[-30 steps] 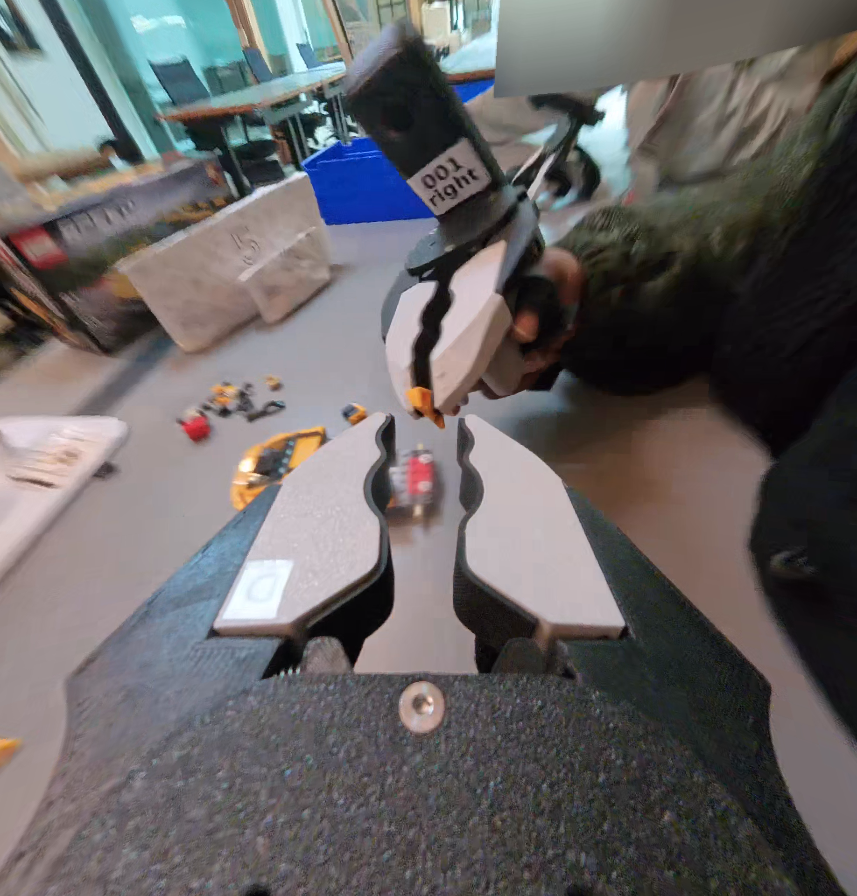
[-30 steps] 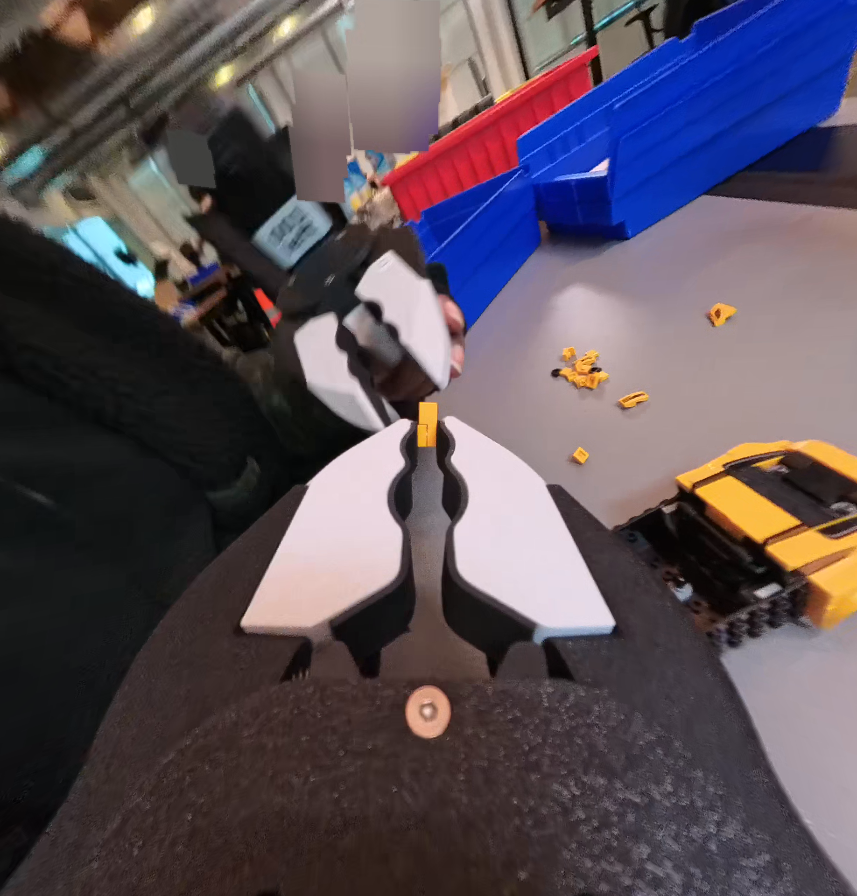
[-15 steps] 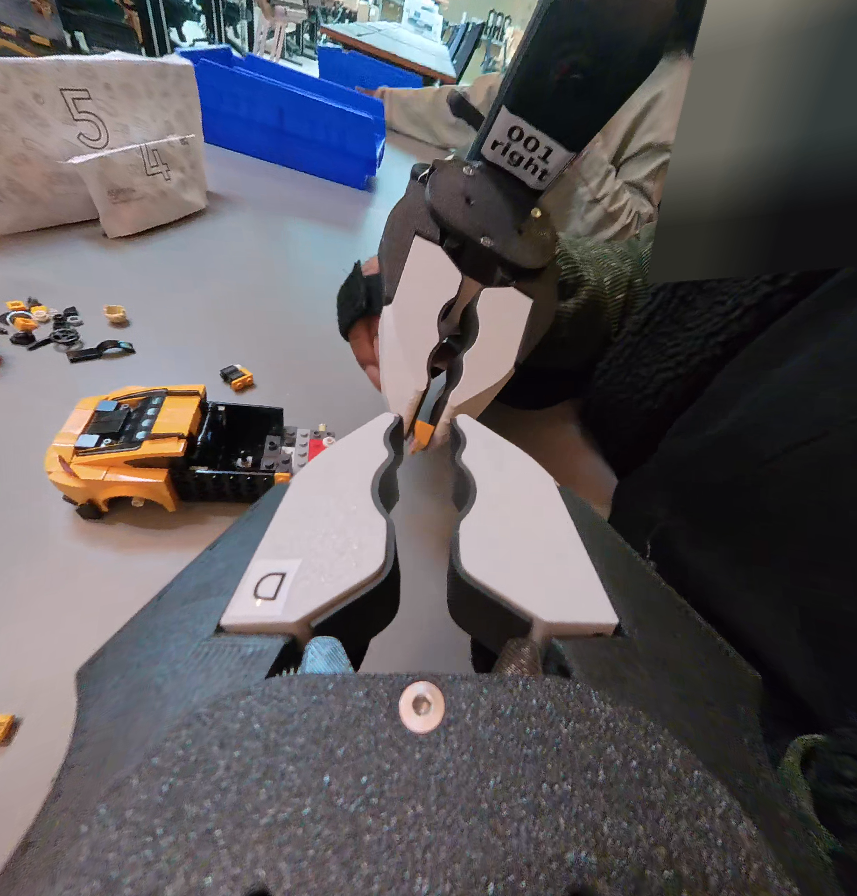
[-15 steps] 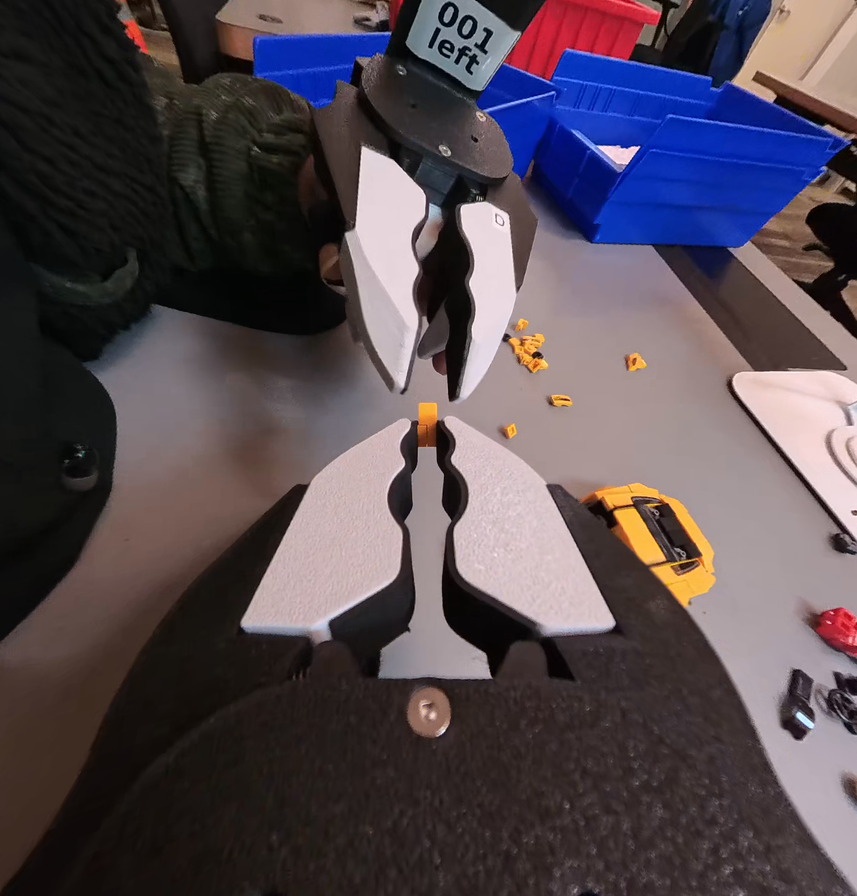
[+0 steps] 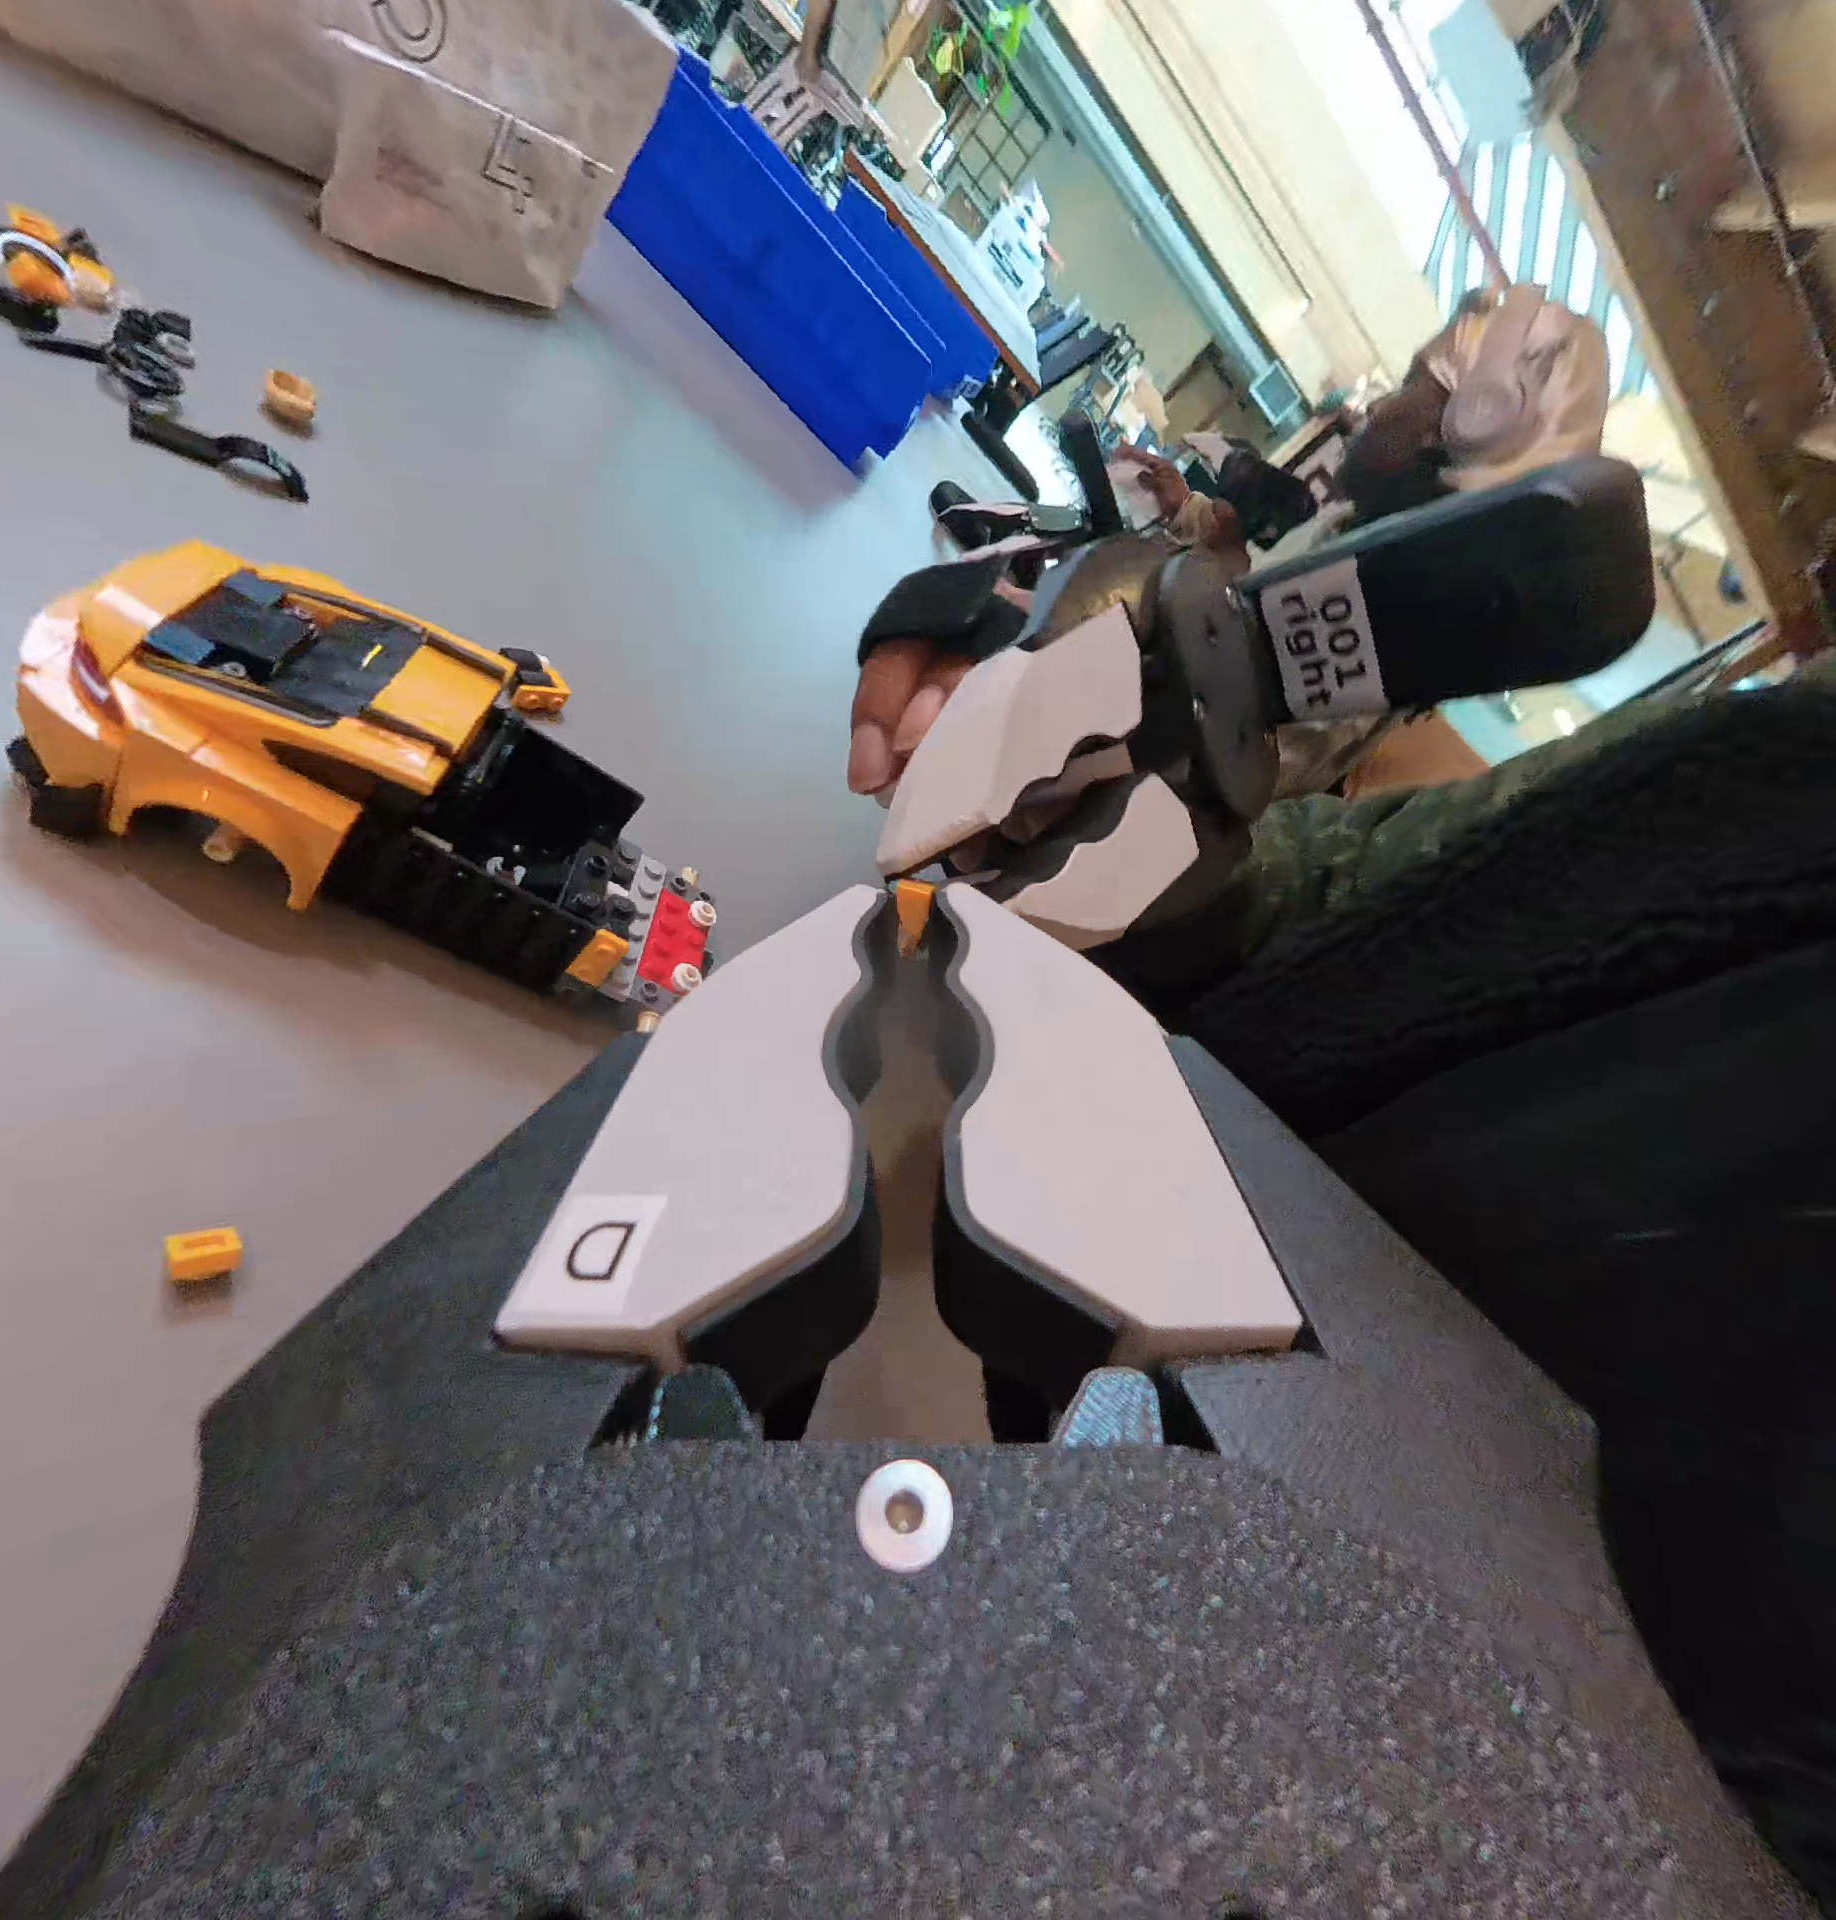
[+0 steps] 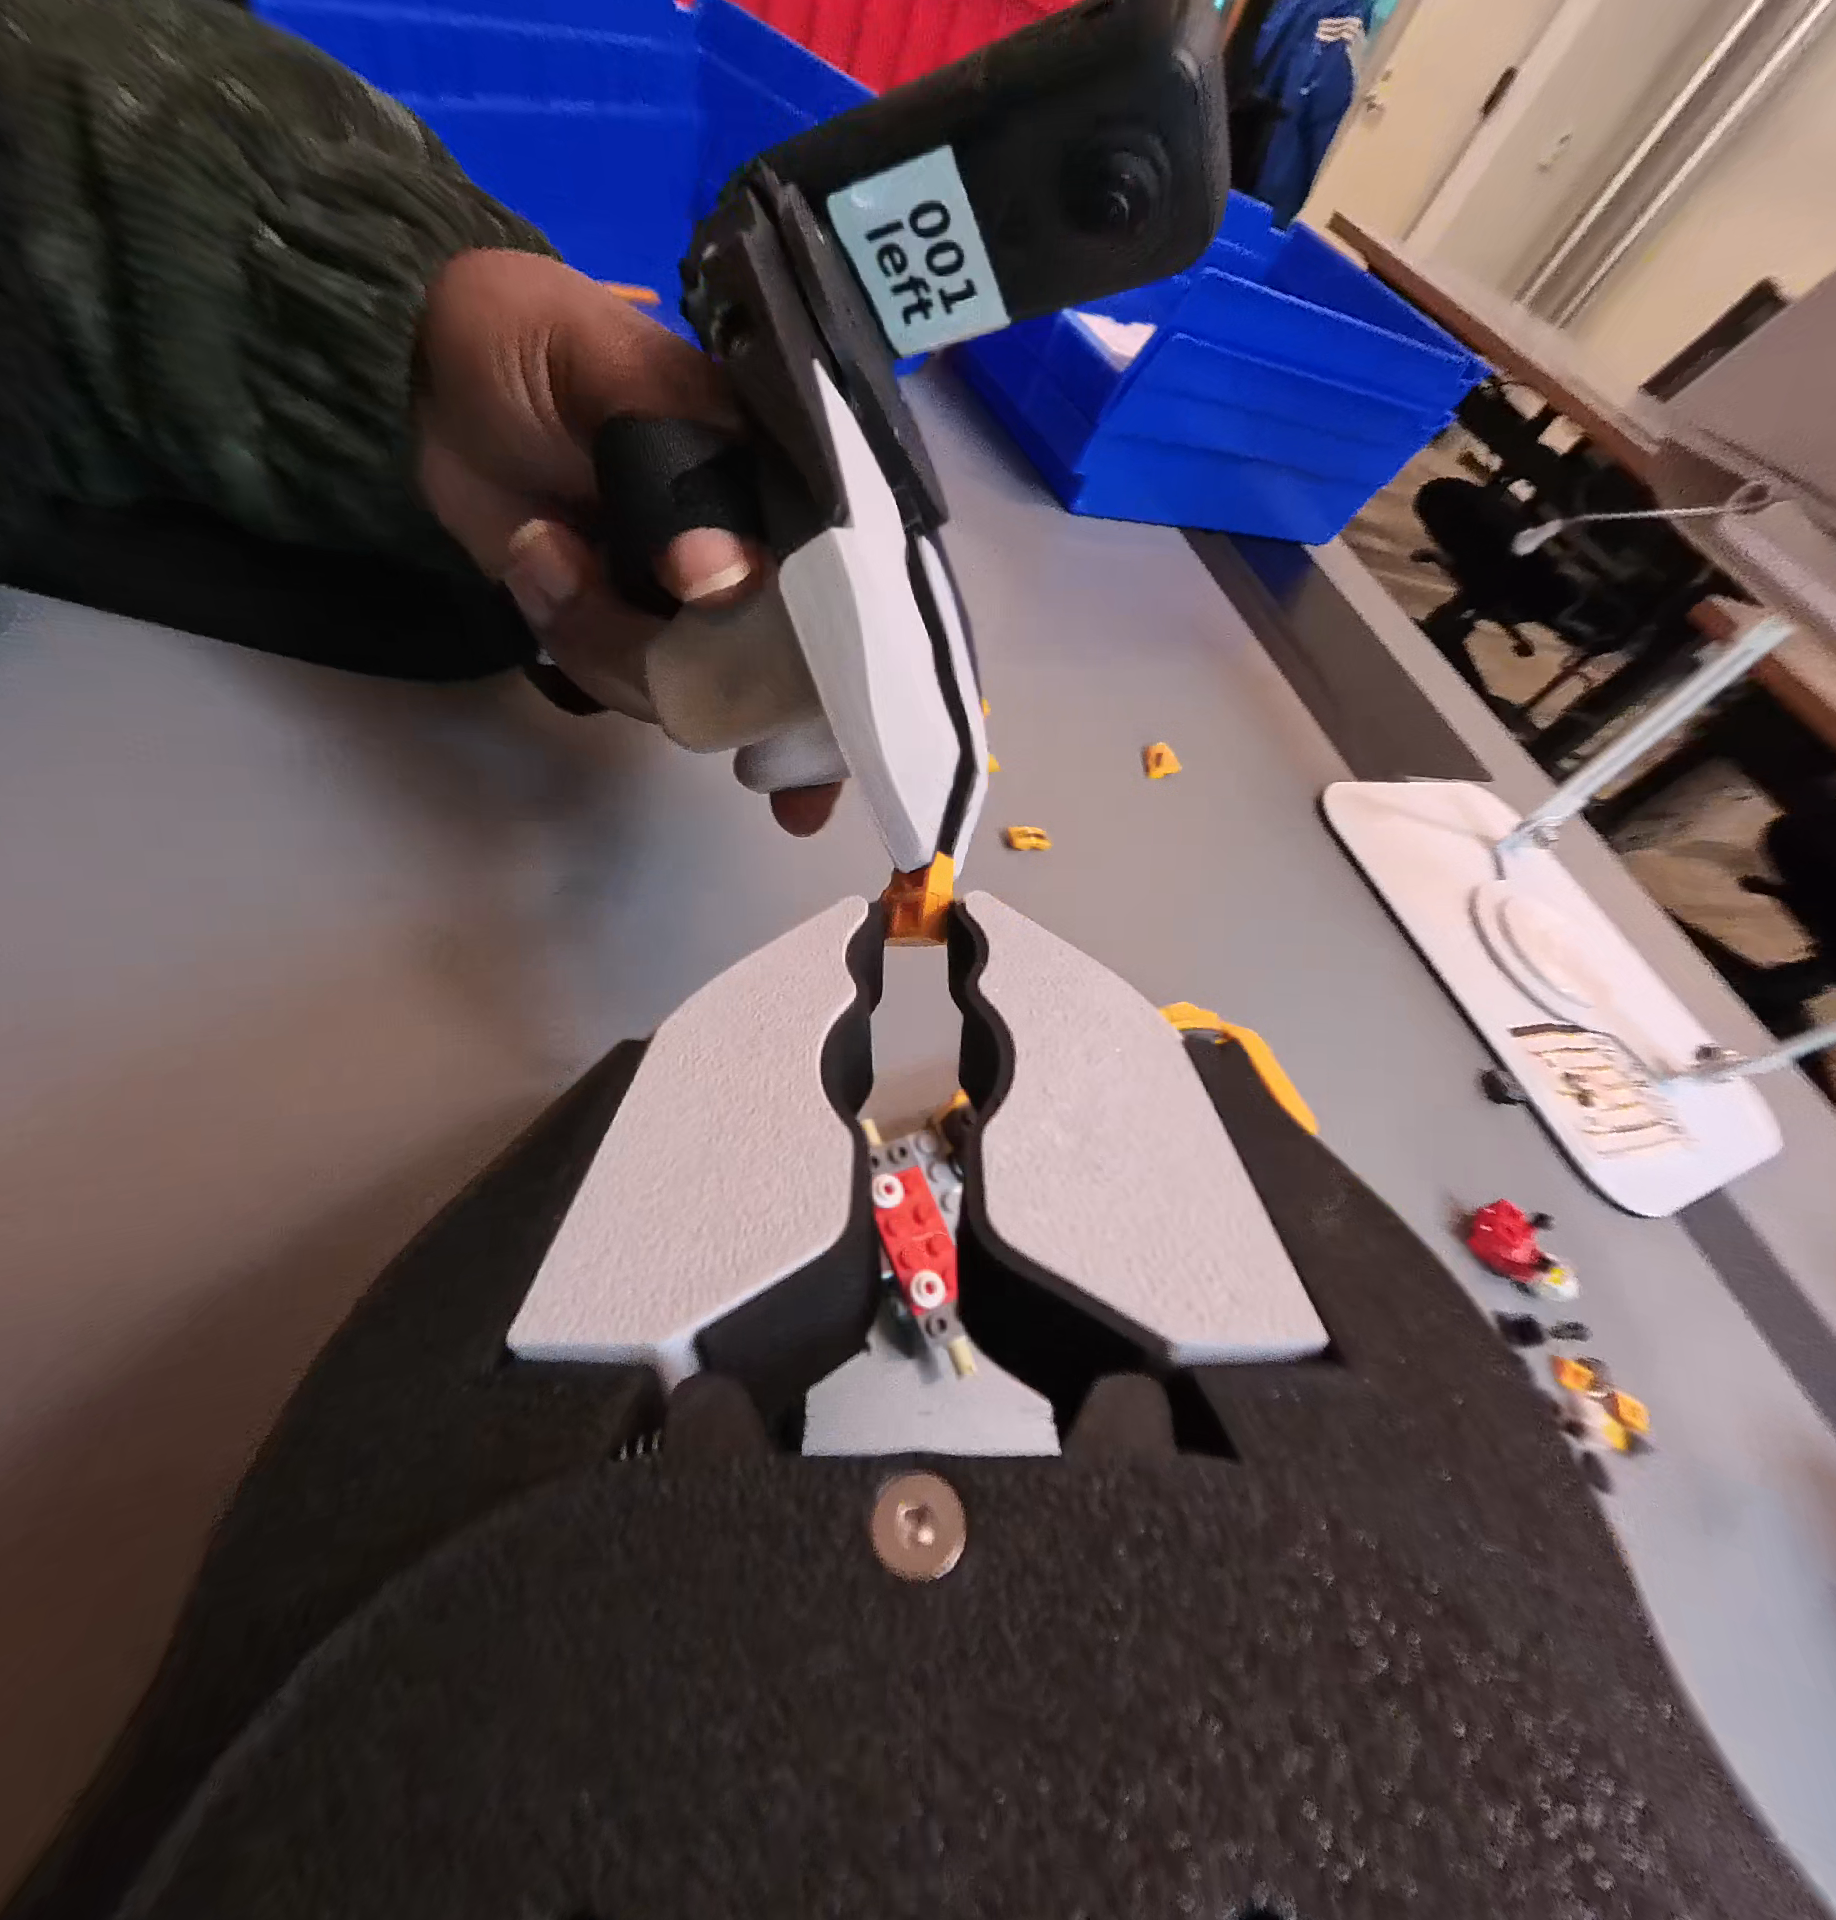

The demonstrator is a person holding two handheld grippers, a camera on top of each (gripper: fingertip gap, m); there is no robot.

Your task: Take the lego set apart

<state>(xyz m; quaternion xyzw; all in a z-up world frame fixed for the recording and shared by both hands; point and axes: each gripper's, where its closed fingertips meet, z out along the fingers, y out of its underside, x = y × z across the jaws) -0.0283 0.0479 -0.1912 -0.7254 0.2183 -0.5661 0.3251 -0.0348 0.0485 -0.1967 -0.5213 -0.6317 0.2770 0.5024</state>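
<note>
A small orange lego piece [image 6: 910, 906] is pinched between both grippers, above the grey table. My right gripper [image 6: 914, 928] is shut on its lower part. My left gripper [image 6: 933, 868] comes down from above and is shut on its upper part. In the left wrist view the same piece [image 5: 910, 923] sits between my left gripper's tips [image 5: 909, 900], with the right gripper [image 5: 945, 883] just beyond. The yellow and black lego car [image 5: 270, 717], its front stripped to black, grey and red bricks, lies on the table to the left. It shows under my right gripper's fingers [image 6: 914, 1236].
Loose lego bits lie about: a yellow brick [image 5: 202, 1252], black and orange parts [image 5: 145, 353], a red part [image 6: 1506, 1236]. Paper bags [image 5: 478, 156] and blue bins [image 5: 789, 281] stand at the back. A white board [image 6: 1516, 987] lies at the right edge. A person sits beyond. The grippers are tip to tip, or close to it.
My left gripper was open and apart from the piece. It has closed on the orange piece held by the right gripper. Both grippers have swung round over the car.
</note>
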